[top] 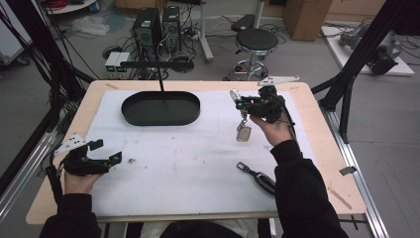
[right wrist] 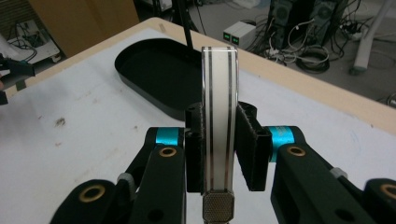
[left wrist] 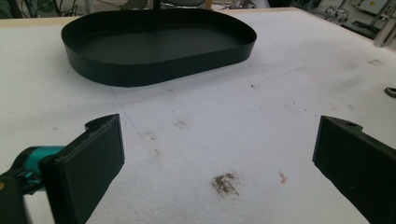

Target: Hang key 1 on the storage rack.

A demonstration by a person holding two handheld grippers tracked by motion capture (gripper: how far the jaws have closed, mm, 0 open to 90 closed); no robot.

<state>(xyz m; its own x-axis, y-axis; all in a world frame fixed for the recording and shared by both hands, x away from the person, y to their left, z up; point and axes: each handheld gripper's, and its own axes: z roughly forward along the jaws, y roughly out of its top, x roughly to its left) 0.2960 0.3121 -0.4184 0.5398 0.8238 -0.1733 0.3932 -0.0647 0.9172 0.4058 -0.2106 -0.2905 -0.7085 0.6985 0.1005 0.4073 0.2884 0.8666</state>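
Observation:
My right gripper (top: 241, 103) is raised above the right half of the table, shut on a slim white bar with two dark stripes (right wrist: 219, 116). The bar has a knurled metal end (right wrist: 217, 206). Below the gripper a pale rectangular tag (top: 243, 133) dangles on a short chain. My left gripper (top: 110, 158) rests low at the table's front left, open, with bare white mat between its jaws (left wrist: 215, 154). A black oval tray (top: 161, 108) (left wrist: 159, 51) (right wrist: 154, 74) sits at the back centre with nothing in it.
A dark key-like fob (top: 257, 177) lies on the white mat (top: 188, 163) near the front right, beside the right sleeve. A thin black rod (top: 161, 79) stands behind the tray. Small dirt marks (left wrist: 225, 183) dot the mat. Stool and computers stand beyond the table.

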